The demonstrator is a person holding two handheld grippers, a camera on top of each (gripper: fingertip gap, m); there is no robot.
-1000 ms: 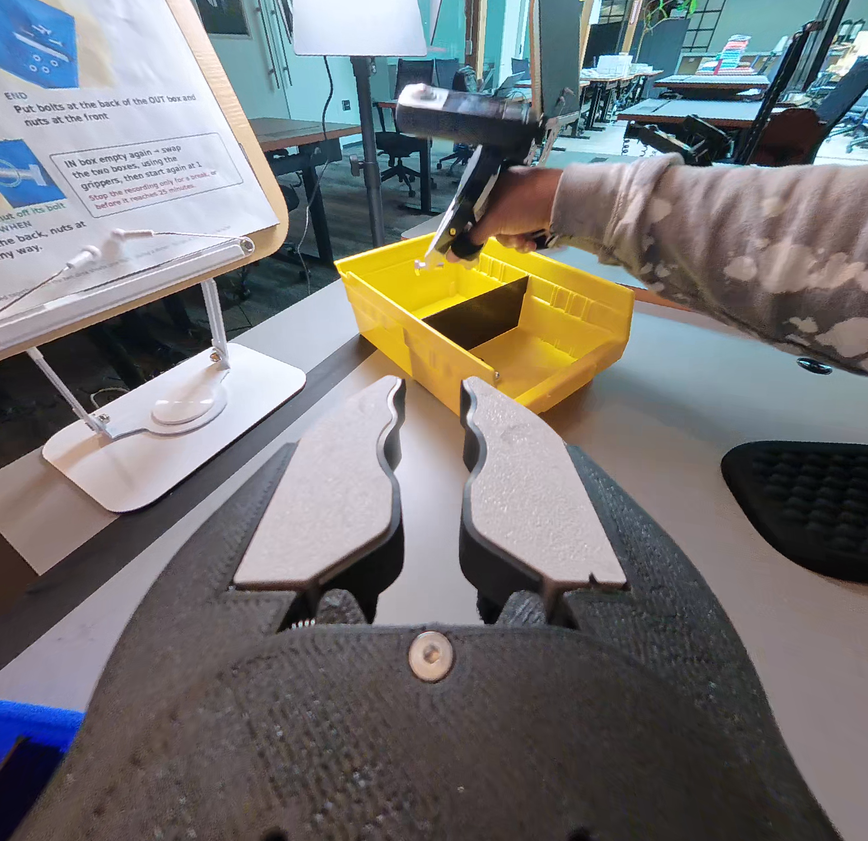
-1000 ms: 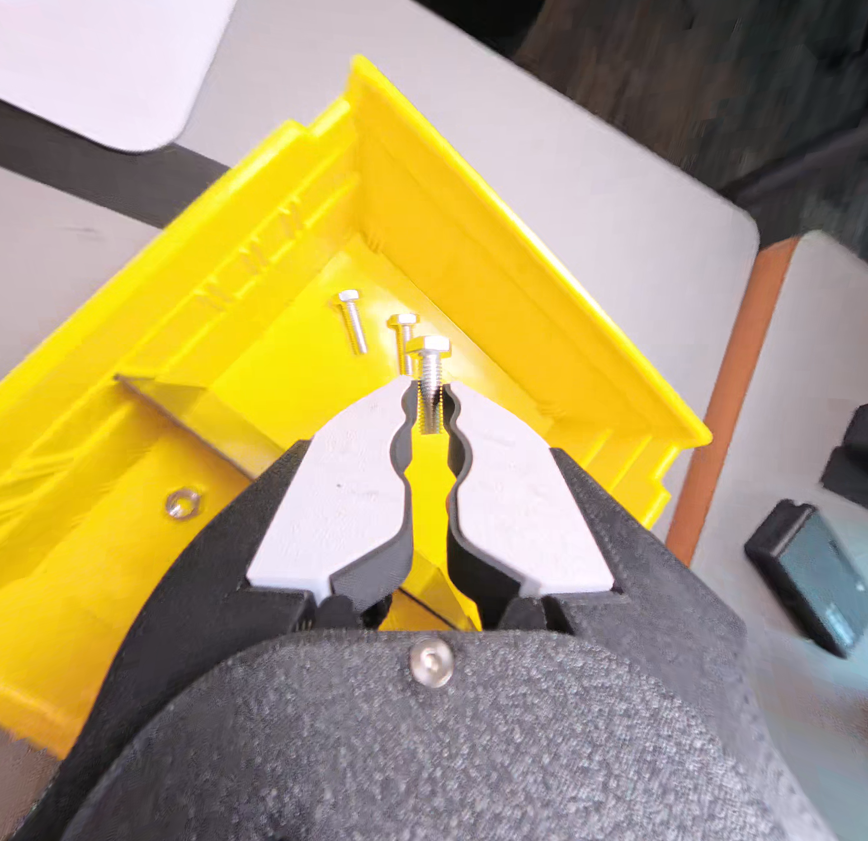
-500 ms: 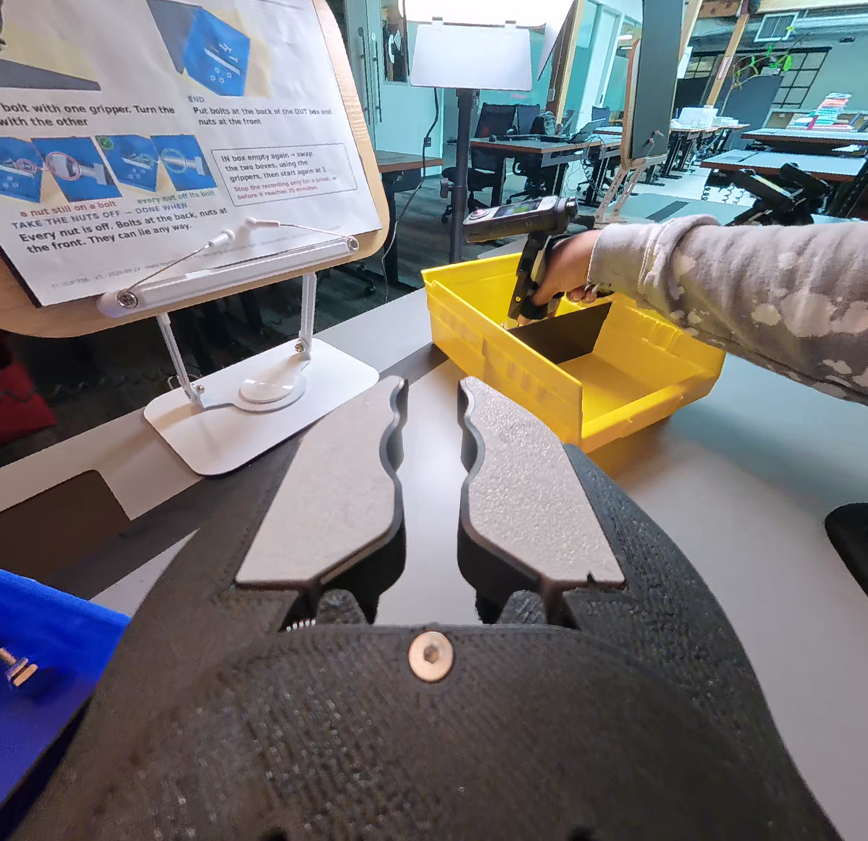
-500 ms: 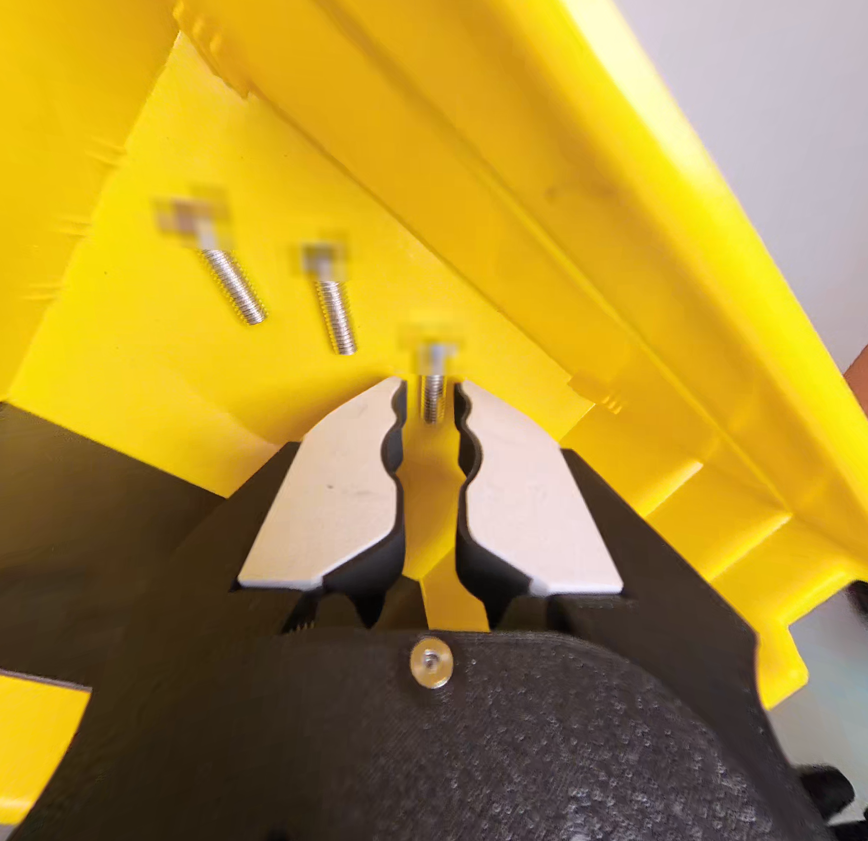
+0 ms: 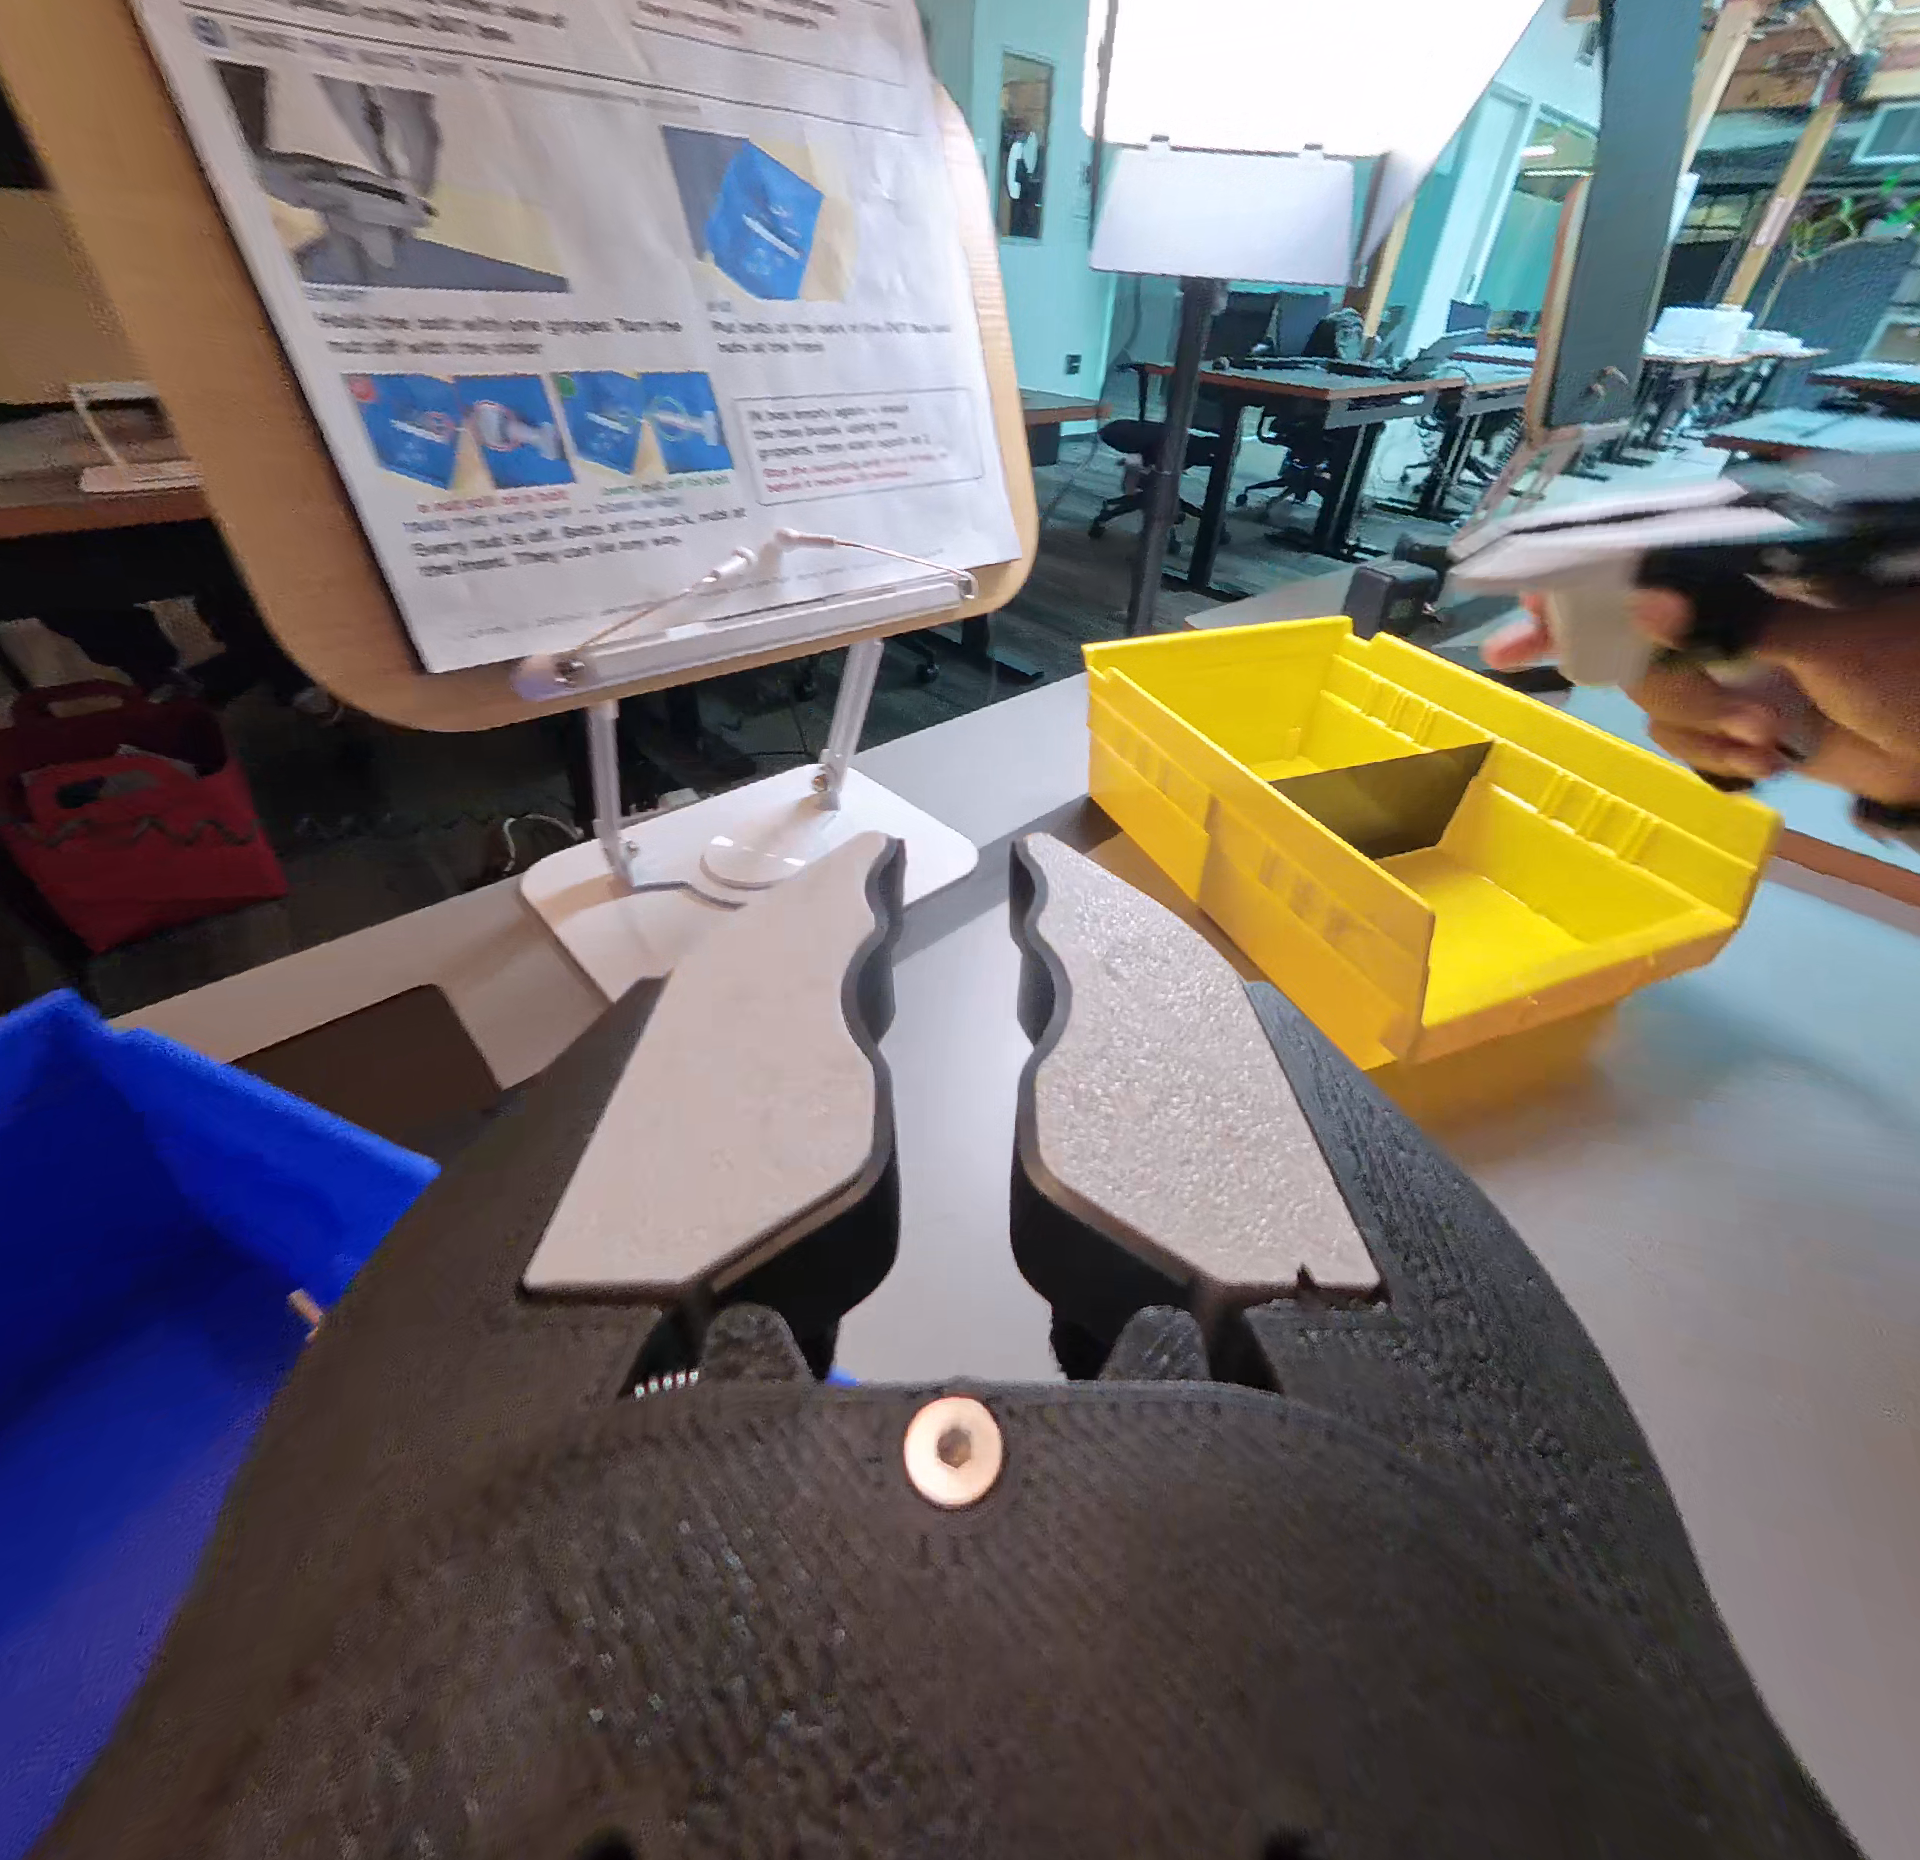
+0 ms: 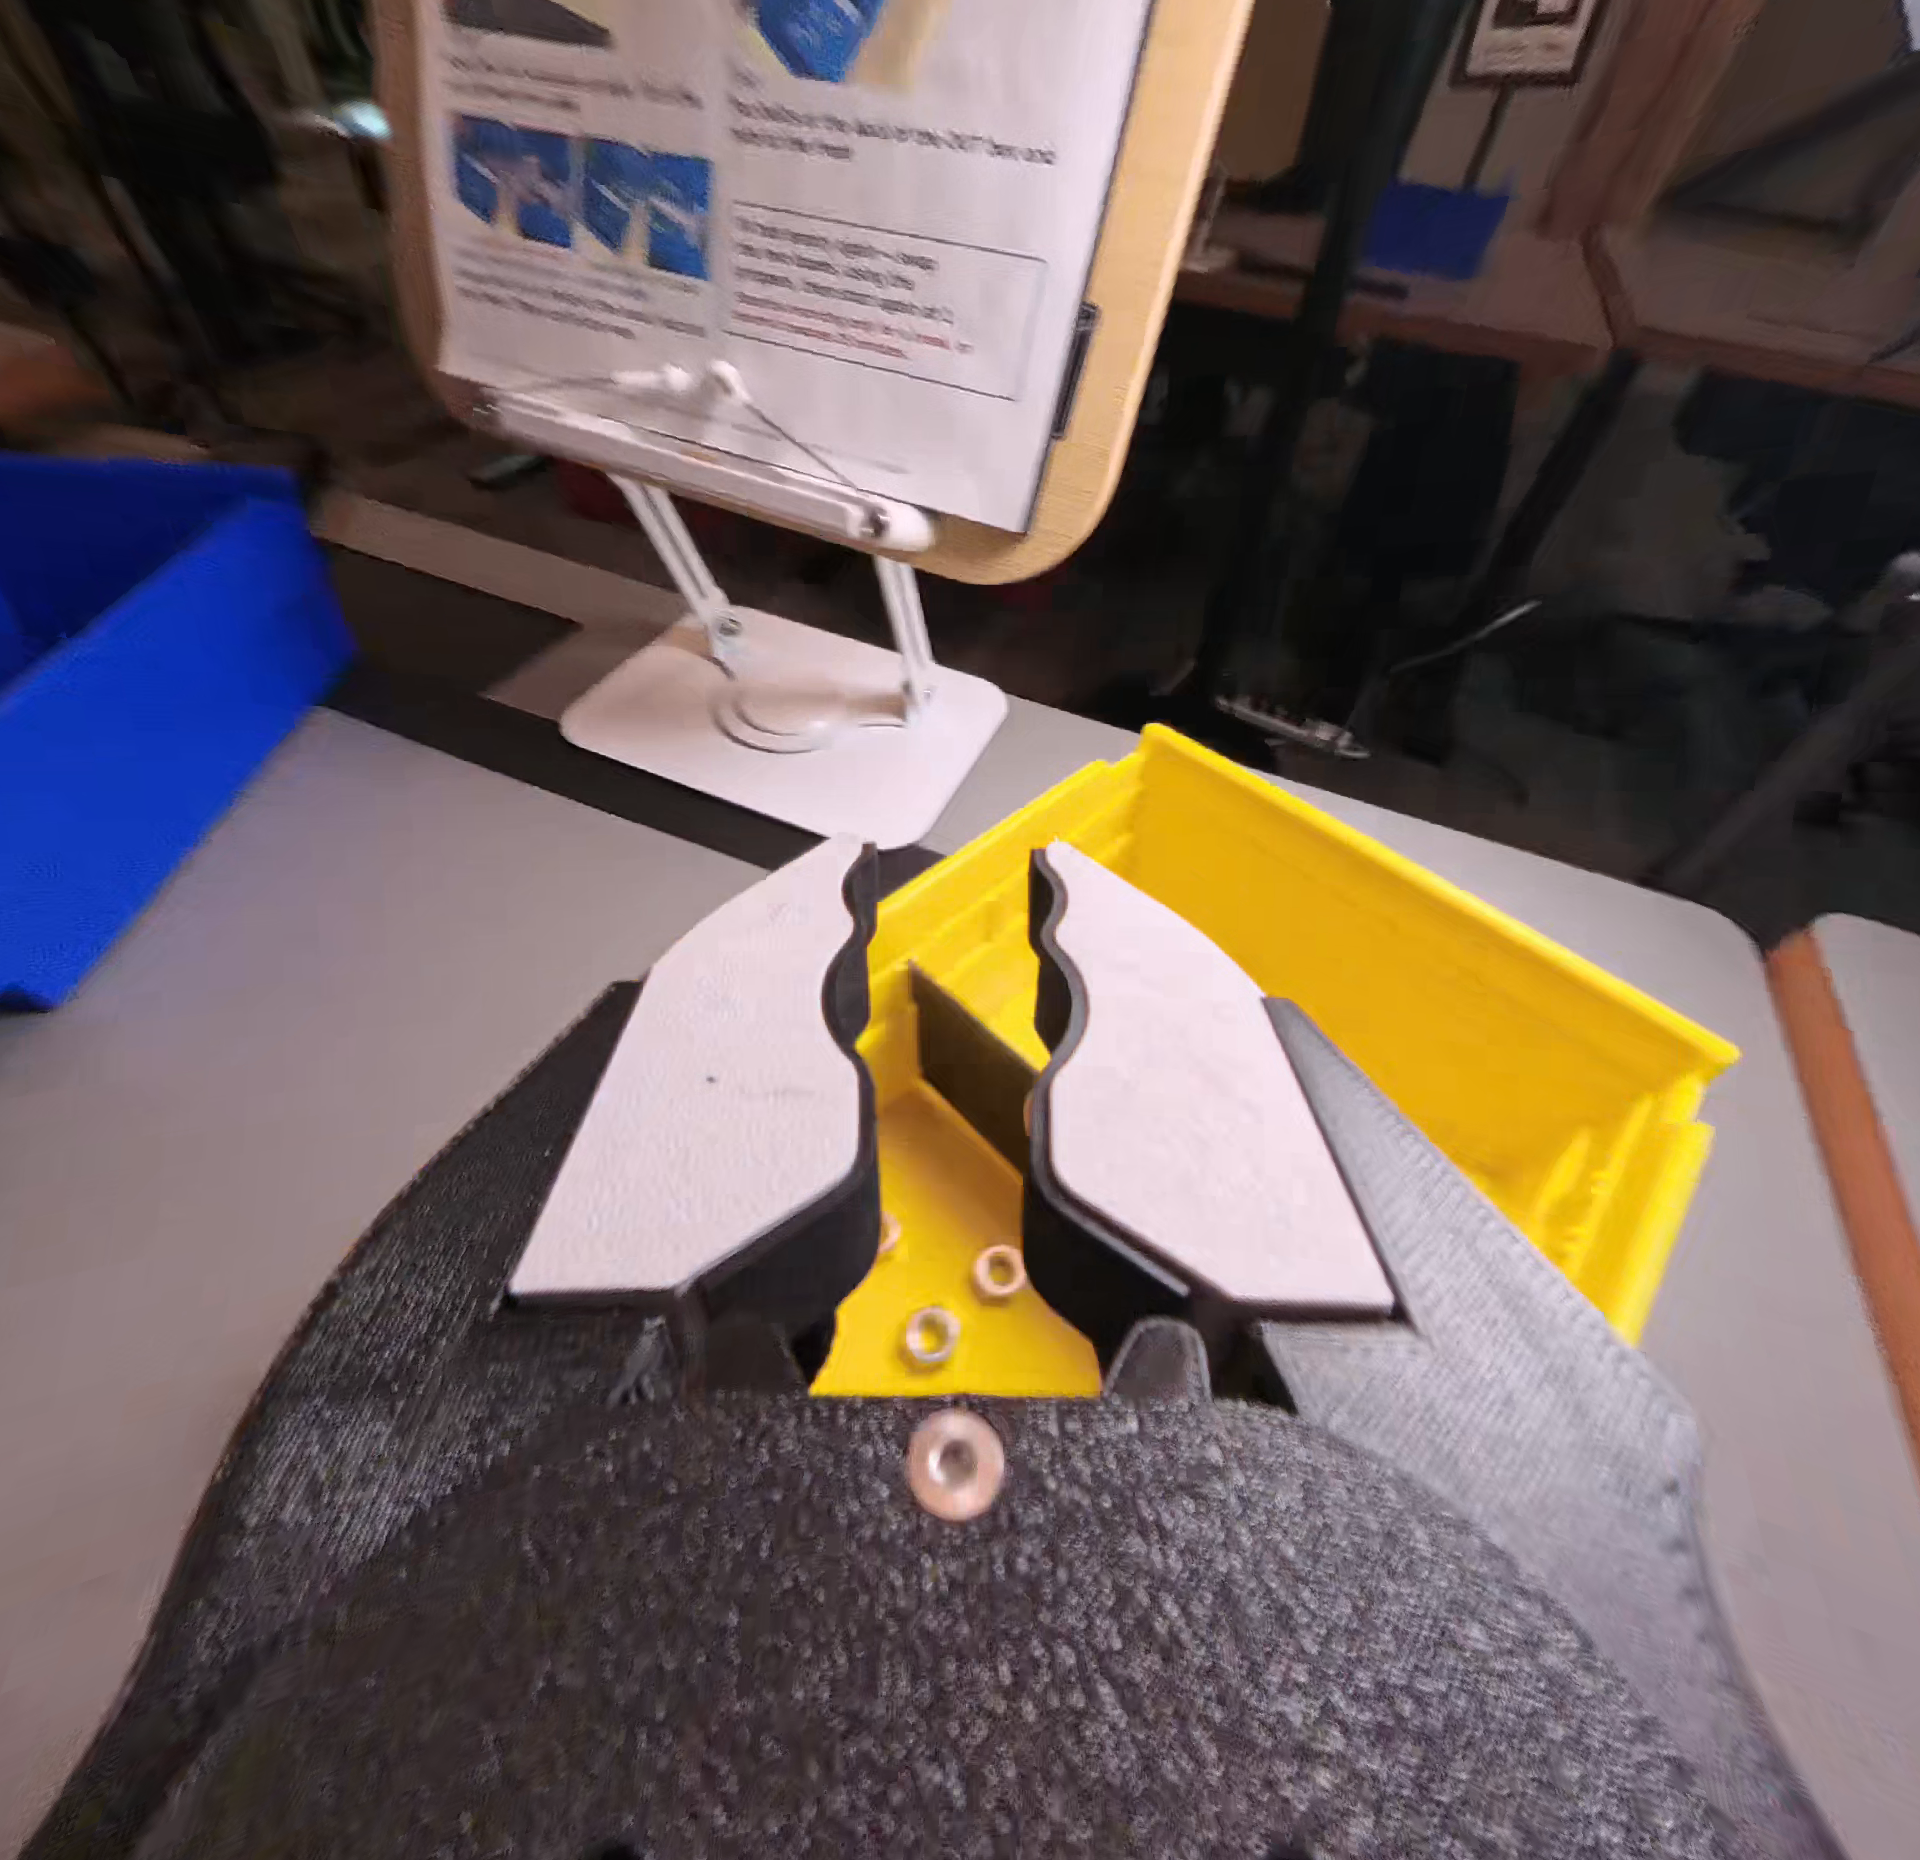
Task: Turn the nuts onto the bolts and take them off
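Observation:
My left gripper (image 5: 954, 860) is open and empty, held low over the grey table (image 5: 1662, 1239) between the two bins. The blue bin (image 5: 156, 1239) is at its left, with a bolt tip (image 5: 303, 1303) showing inside. The yellow bin (image 5: 1299, 906) with a black divider (image 5: 1382, 792) is ahead on the right. My right gripper (image 6: 951, 860) is open and empty above the front part of the yellow bin (image 6: 1351, 937). Three loose nuts (image 6: 930, 1332) lie on the floor of that part, in front of the divider (image 6: 966, 1052). The bolts behind the divider are hidden.
An instruction sheet on a wooden board stands on a white base (image 5: 748, 865) at the table's back edge; the base also shows in the right wrist view (image 6: 790, 740). The blue bin (image 6: 135, 688) stands at the left. A hand holds the blurred right gripper (image 5: 1507, 548) beyond the yellow bin.
My right gripper let go of a bolt in the back part of the yellow bin, then rose and drew back over the front part. My left gripper shifted left toward the blue bin.

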